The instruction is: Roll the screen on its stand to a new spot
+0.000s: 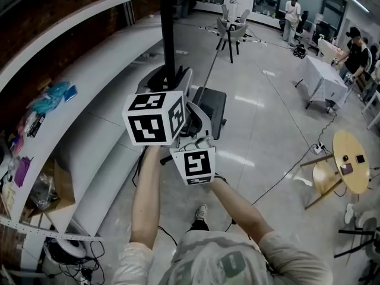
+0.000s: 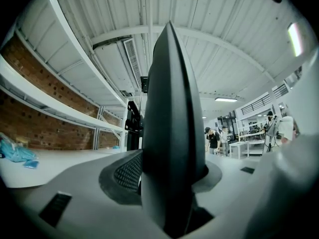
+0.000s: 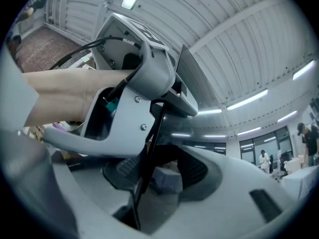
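Trouble lies in the thin black cable trailing across the floor: if the dark stand base snags on it, the tall black flat screen, upright just ahead of me, could tip. My left fingers clamp its edge; my right fingers stand apart around it. No writing reads clearly.

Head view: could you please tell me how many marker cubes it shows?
2: the upper cube sits near centre; the lower cube sits just below and right of it.
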### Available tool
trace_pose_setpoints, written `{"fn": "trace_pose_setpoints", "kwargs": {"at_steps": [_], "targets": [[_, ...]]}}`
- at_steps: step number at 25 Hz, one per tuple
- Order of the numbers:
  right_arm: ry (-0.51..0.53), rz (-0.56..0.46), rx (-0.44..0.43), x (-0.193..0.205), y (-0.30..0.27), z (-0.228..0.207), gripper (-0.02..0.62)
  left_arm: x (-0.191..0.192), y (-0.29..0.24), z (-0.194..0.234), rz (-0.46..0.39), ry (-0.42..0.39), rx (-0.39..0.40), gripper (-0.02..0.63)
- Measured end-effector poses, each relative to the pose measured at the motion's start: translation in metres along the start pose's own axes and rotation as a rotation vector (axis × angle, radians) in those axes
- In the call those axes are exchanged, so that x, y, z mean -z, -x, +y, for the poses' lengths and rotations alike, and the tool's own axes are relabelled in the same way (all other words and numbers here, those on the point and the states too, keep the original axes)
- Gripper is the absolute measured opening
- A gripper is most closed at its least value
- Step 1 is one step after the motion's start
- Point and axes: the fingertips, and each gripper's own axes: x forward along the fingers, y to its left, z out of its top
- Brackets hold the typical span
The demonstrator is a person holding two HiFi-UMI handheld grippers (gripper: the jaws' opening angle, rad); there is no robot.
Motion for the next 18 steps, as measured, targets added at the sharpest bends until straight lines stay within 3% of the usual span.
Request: {"fn": "trace_pose_setpoints", "kwargs": {"at_steps": [18], "targets": [[-0.004, -0.070, -0.092, -0.091, 0.127, 0.153, 0.198, -0.016, 0.214, -0.017, -0.021, 0.004, -0.065, 0.230]]}}
